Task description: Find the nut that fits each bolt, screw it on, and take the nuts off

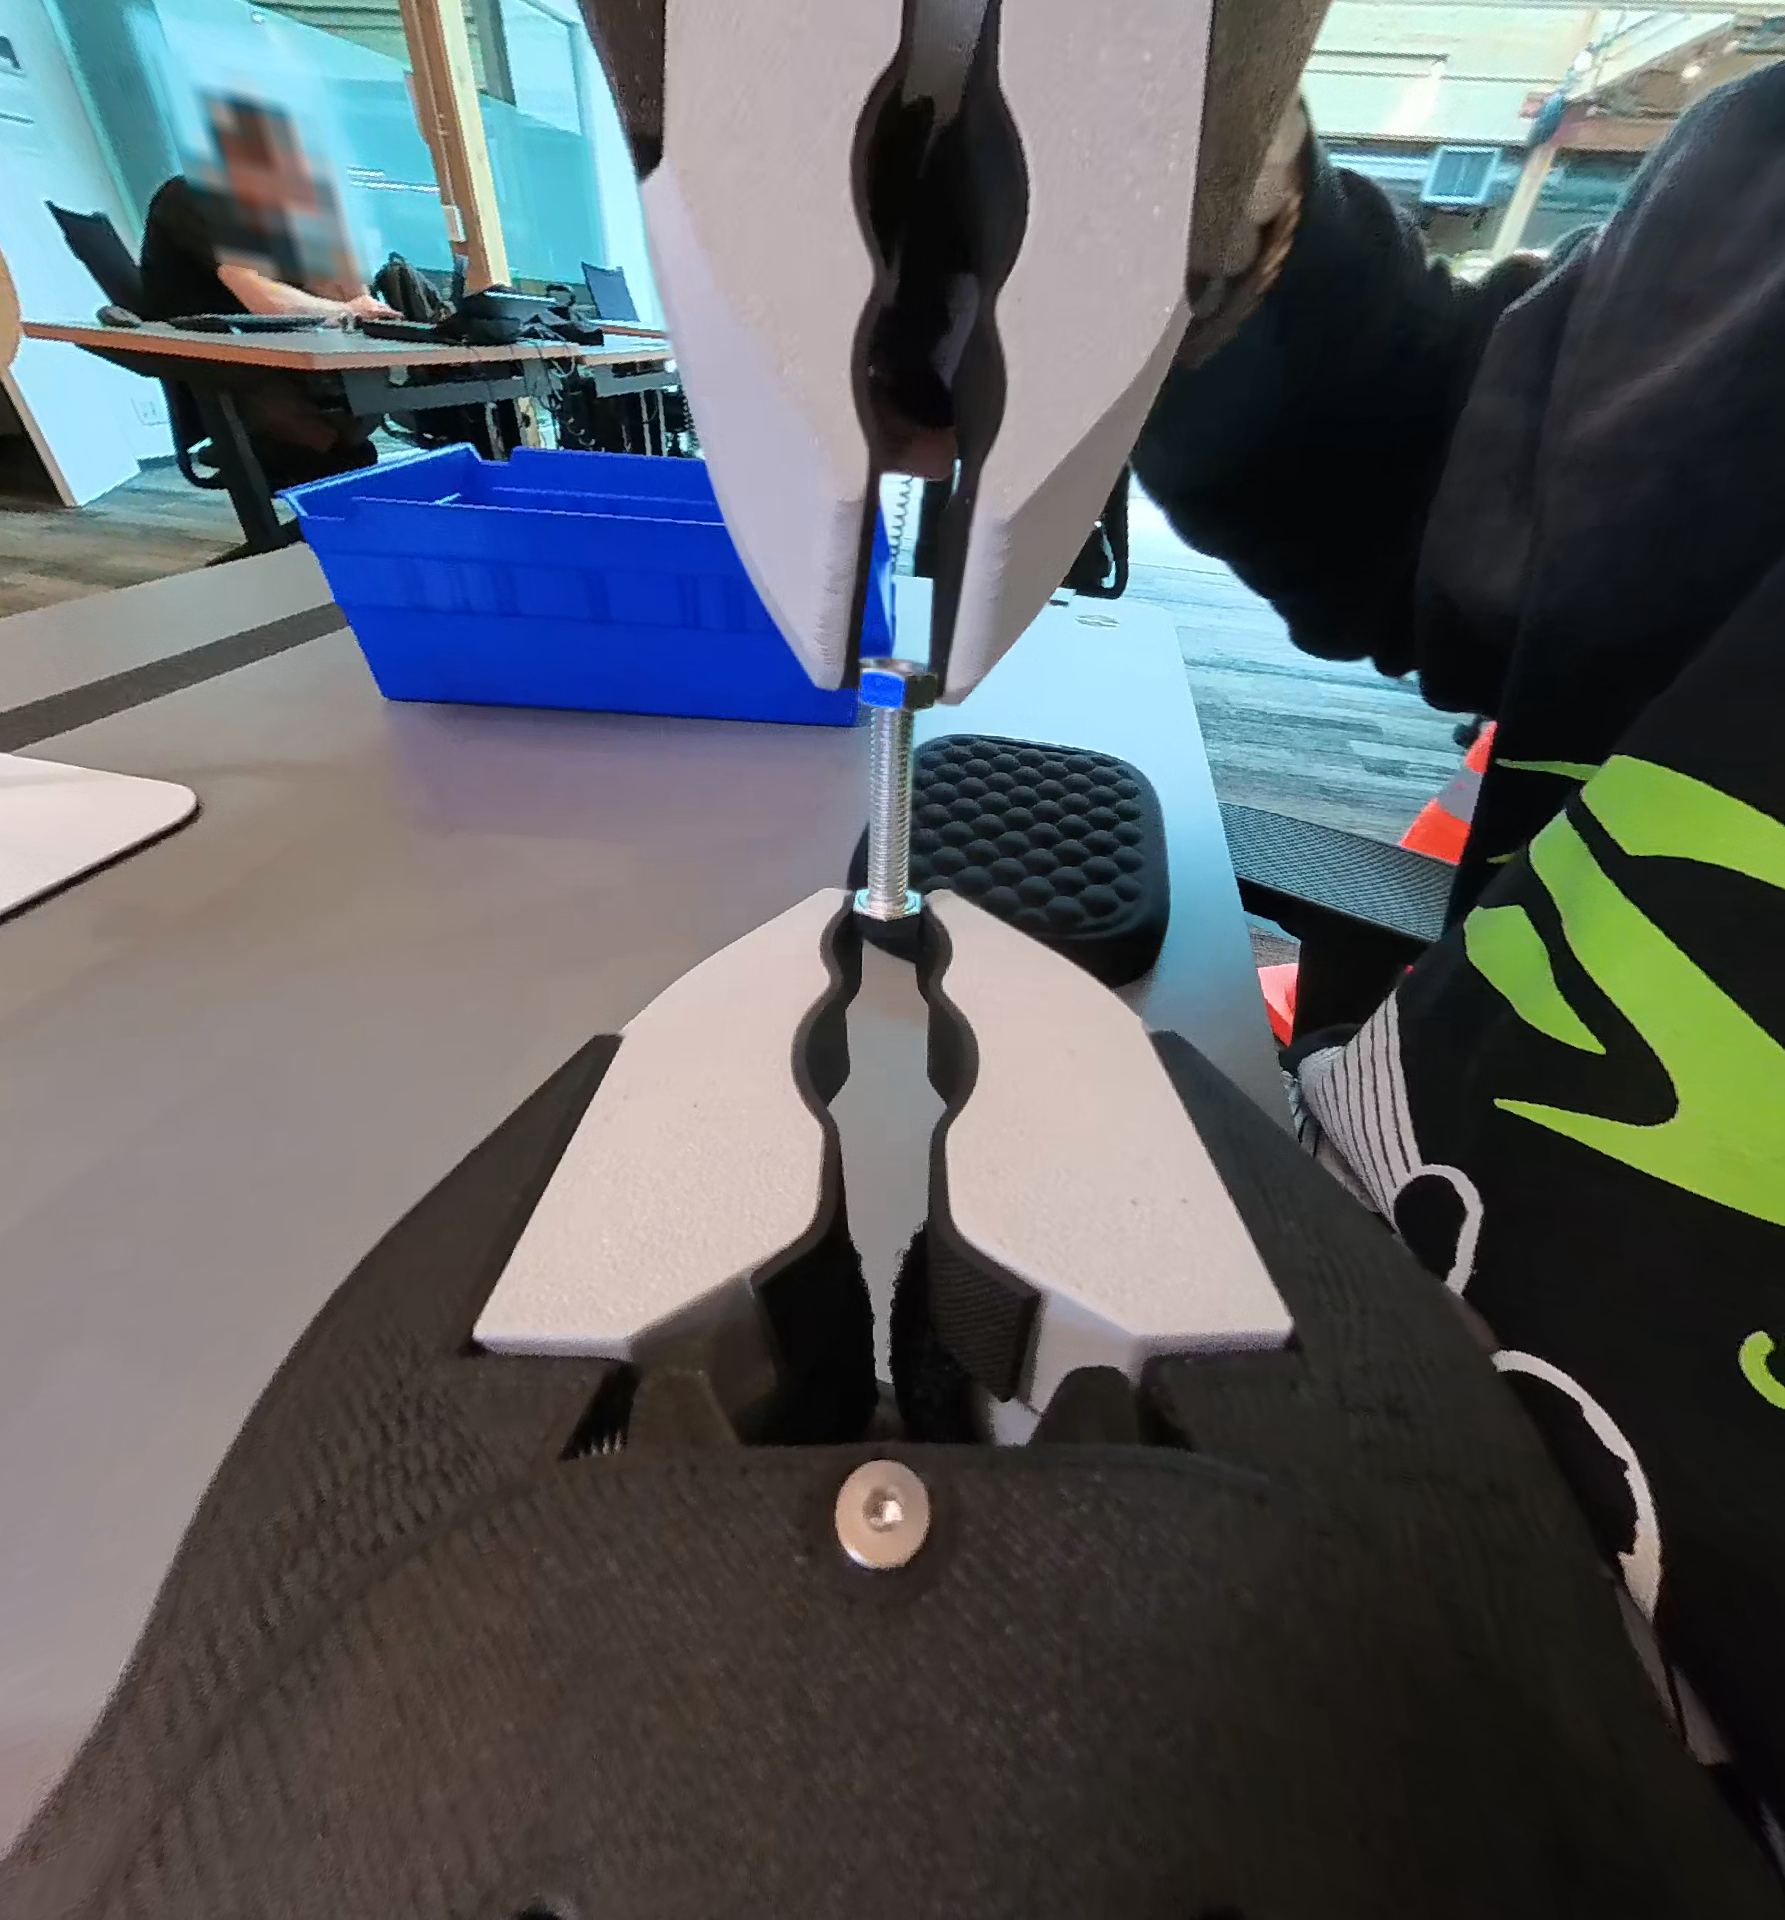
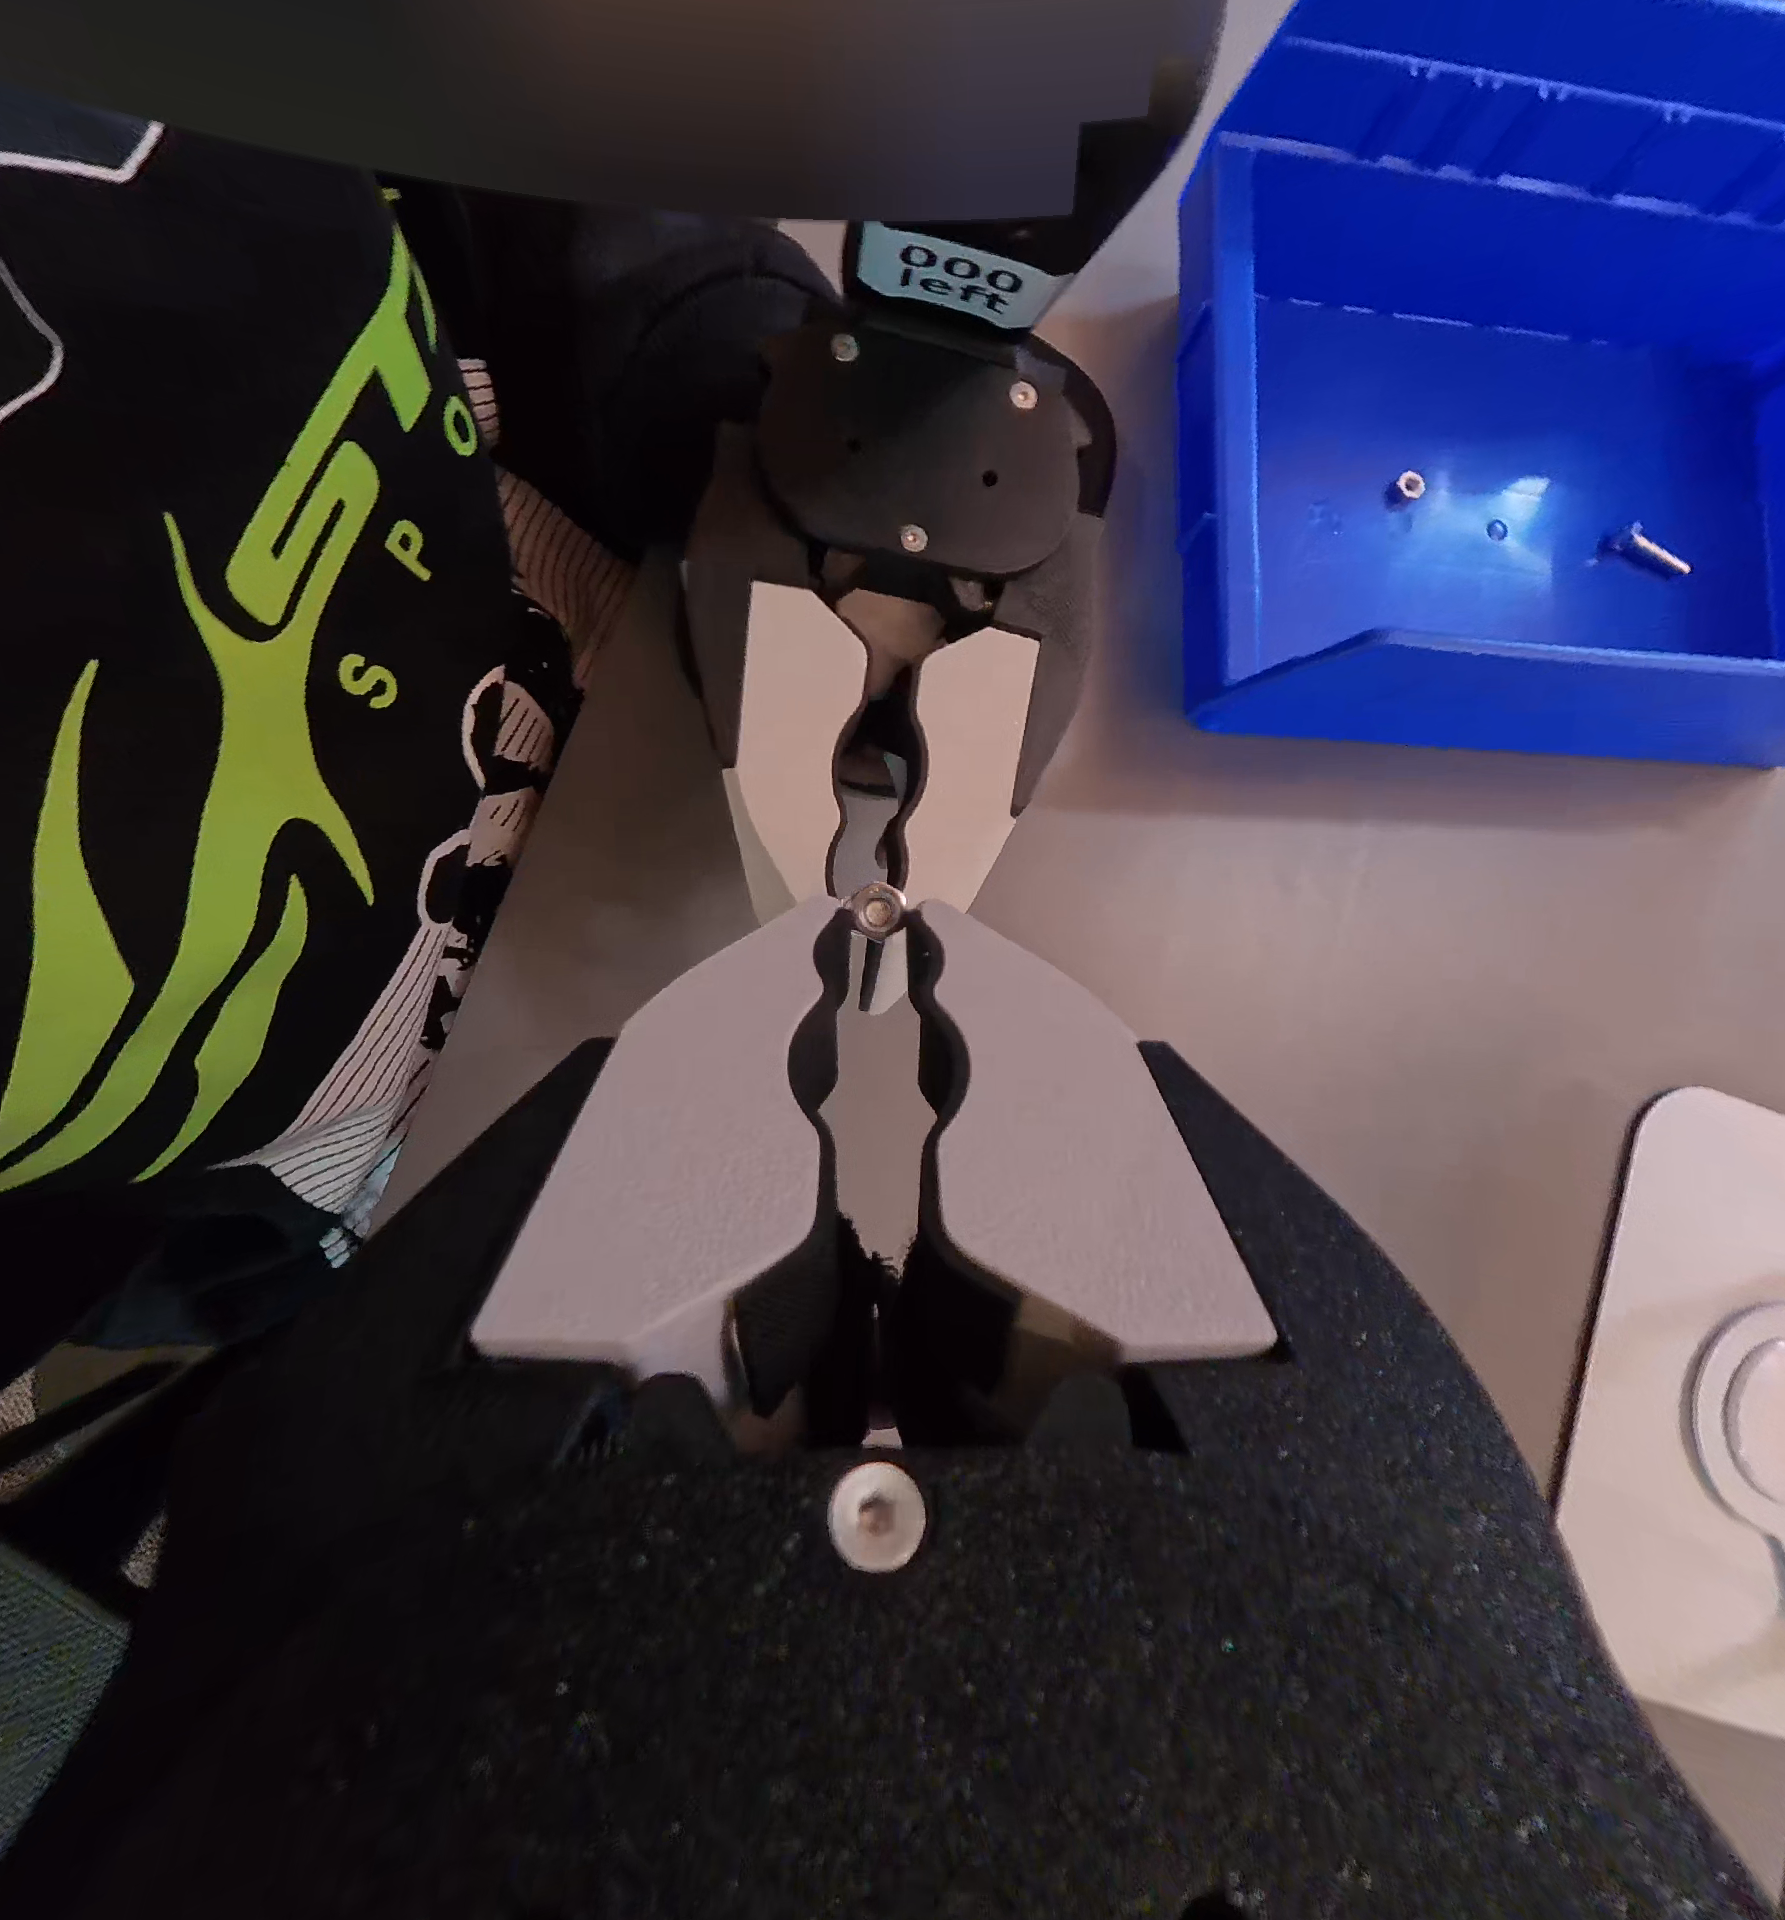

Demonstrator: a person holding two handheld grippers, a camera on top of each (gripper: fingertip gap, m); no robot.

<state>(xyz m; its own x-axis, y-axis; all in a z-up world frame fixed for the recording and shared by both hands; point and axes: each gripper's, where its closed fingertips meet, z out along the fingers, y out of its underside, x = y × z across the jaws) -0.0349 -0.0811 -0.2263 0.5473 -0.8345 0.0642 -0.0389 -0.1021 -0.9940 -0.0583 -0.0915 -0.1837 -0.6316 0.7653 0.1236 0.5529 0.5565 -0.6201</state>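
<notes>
The left hand-held gripper (image 1: pixel 886 914) is pinching the lower end of a silver bolt (image 1: pixel 884 805) between its pale fingertips, where a hex piece, head or nut, sits at the grip. Directly ahead of it, the right hand-held gripper (image 1: pixel 896 681) is coming down from above, its fingers pressed onto a hex nut (image 1: pixel 898 686) at the bolt's far end. The bolt is standing upright between the two grippers, clear of the grey surface (image 1: pixel 400 935).

From the right wrist view, the right hand-held gripper (image 2: pixel 872 914) is looking straight down the bolt's axis, with the nut (image 2: pixel 874 912) showing as a small ring between its tips and the left hand-held gripper (image 2: pixel 872 883) just beyond.

Judging by the long run of bare thread between the two grippers, the nut is sitting only at the bolt's tip. Whether it is being wound on or taken off cannot be told, so this pairing is not finished.

Beyond the grippers and to the right in the right wrist view, a blue bin (image 2: pixel 1490 717) is holding a smaller loose nut (image 2: pixel 1408 484) and a short bolt (image 2: pixel 1646 551), apart from each other, suggesting at least one more pairing is left.

The held bolt is bright, zinc-coloured and threaded along its visible shaft.

Near the bolt in the left wrist view, a black dimpled pad (image 1: pixel 1044 831) is lying on the surface.
</notes>
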